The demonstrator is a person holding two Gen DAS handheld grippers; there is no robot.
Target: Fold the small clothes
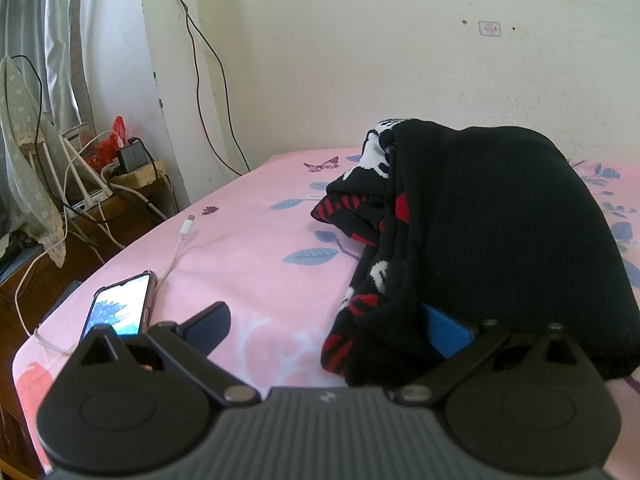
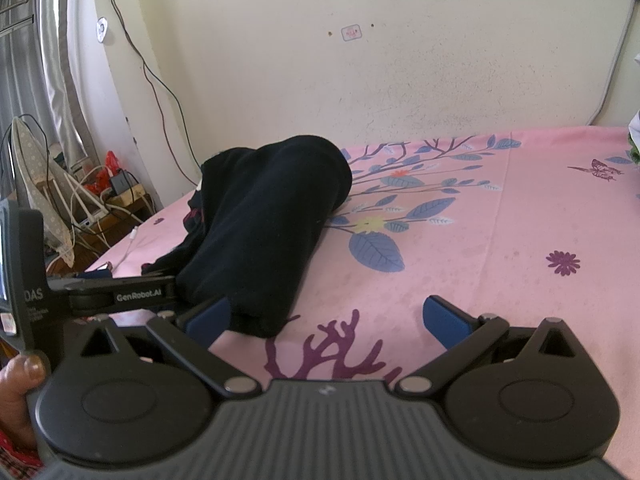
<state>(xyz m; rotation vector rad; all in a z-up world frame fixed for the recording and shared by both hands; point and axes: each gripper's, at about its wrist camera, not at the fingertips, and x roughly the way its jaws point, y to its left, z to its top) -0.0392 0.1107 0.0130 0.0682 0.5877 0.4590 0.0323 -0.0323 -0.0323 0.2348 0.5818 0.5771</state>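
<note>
Both hand-held grippers, left (image 1: 326, 330) and right (image 2: 326, 316), stand wide at the near hem of the rolled black knit garment with red-and-white pattern (image 1: 500, 232) on the pink floral bedsheet (image 2: 500, 240); regrasping probably comes next.

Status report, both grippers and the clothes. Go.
Left gripper open, right gripper open. Black garment bunched on bed, ungripped. Phone and cable lie left.

White lettering "GenRobot.AI" stood on the black arm of the left gripper (image 2: 132, 296), just left of the right gripper's near finger. Further left, its upright black body bore letters ending in "DAS"; the smaller print beneath was unreadable.
</note>
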